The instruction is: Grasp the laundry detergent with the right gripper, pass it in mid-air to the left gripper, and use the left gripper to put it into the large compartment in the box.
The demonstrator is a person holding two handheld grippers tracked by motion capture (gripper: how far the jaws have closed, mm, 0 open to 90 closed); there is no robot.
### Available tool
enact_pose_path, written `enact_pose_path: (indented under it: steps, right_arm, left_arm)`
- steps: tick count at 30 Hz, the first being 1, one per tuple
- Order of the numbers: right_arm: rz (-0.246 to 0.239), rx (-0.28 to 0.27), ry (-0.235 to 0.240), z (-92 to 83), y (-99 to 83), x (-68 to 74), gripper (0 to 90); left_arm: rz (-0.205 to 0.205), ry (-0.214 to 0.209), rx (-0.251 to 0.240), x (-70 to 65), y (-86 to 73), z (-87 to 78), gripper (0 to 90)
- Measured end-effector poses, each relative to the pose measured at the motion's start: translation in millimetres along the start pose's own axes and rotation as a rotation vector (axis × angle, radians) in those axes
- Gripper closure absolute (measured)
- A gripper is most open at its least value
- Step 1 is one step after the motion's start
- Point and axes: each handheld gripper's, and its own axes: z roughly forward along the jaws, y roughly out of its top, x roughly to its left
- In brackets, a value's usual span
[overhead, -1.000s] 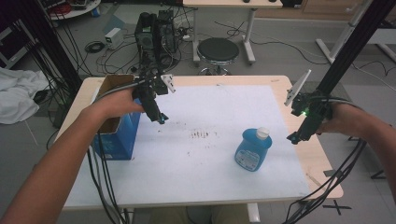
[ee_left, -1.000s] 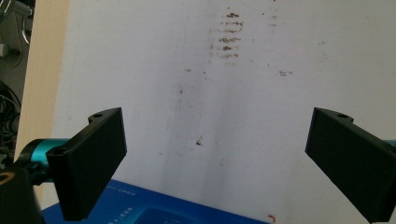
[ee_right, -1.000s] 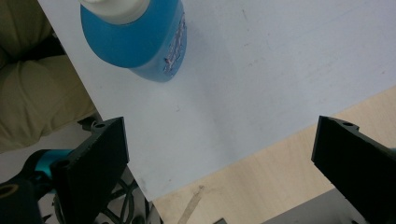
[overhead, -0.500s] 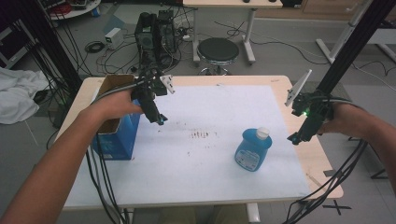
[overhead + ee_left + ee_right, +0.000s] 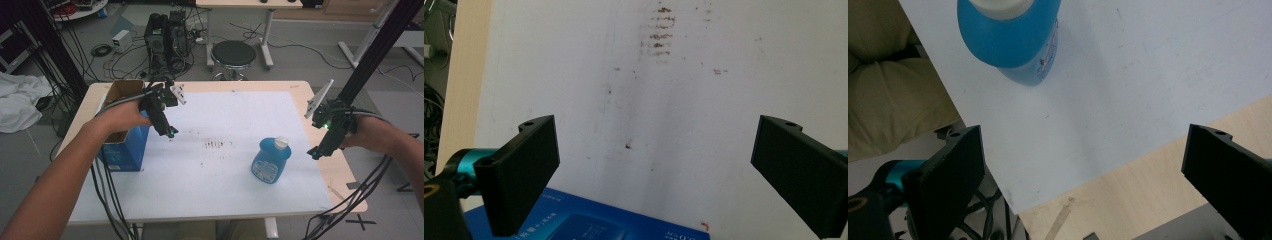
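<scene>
Approach seemed the step in hand: both tongs hung spread wide and empty above the counter [image 5: 300, 90]. Left tongs [image 5: 169, 131] hovered just beside the open blue box [image 5: 125, 152] at the left edge, over the stained white sheet [image 5: 225, 175]. Right tongs [image 5: 316, 153] hovered over the right edge, near the blue bottle [image 5: 270, 161], which stood upright (white cap on) on the sheet's right part, apart from them. By my judgement, the next move called for bringing the right tongs leftward and lower, squaring the jaws around the bottle's body before closing.
</scene>
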Motion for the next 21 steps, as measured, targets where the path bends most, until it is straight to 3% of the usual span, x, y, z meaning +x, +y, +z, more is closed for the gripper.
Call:
enact_pose_path:
  steps: [5, 10, 15, 21]
  right_arm:
    - [0.017, -0.011, 0.000, 0.3, -4.1, 3.3, 2.8]
    - [0.037, -0.035, 0.004, 3.2, -12.6, 4.5, 2.9]
    - [0.083, -0.050, 0.008, 5.6, -18.2, 7.0, 2.8]
    - [0.128, -0.136, 0.010, 7.3, -23.5, 12.2, 2.8]
  left_arm:
    - [0.001, -0.005, -0.007, -0.2, 1.3, -1.3, 5.2]
    - [0.027, -0.012, 0.008, -2.0, 0.9, 0.7, 5.2]
    - [0.027, -0.010, -0.002, -1.5, 0.8, 0.8, 5.2]
    - [0.024, -0.011, -0.003, -3.7, 0.4, 2.6, 5.2]
